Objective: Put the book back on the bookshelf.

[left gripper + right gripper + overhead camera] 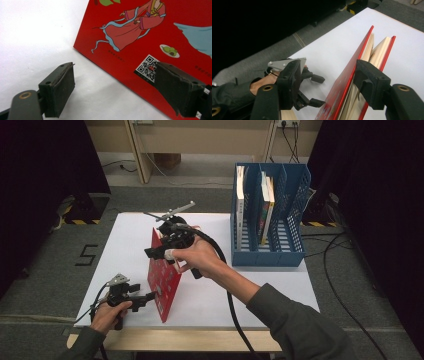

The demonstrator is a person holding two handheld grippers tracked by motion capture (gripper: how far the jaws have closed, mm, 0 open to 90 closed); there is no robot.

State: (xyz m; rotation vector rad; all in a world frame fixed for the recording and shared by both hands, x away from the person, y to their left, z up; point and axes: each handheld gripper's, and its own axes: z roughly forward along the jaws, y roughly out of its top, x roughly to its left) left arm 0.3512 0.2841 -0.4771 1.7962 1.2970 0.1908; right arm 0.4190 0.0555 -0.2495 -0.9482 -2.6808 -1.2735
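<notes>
red book (150,30), QR code (147,68), tiny print unreadable

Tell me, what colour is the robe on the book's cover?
Pink with light blue trim, on the robe of the red book; best in the left gripper view.

Red book (160,37) cut off by the top, right and bottom edges in the left claw view, its QR code (147,68) partly covered by the claw's right jaw. Small print under the robed figure too fine to read. In the right claw view, book's lower end (342,105) lost past the bottom edge. In the high view, titles on the books (266,205) in the blue rack (295,240) too small to tell; right claw (156,253) partly hidden behind the hand (197,257), its jaws' spread unclear there.
</notes>
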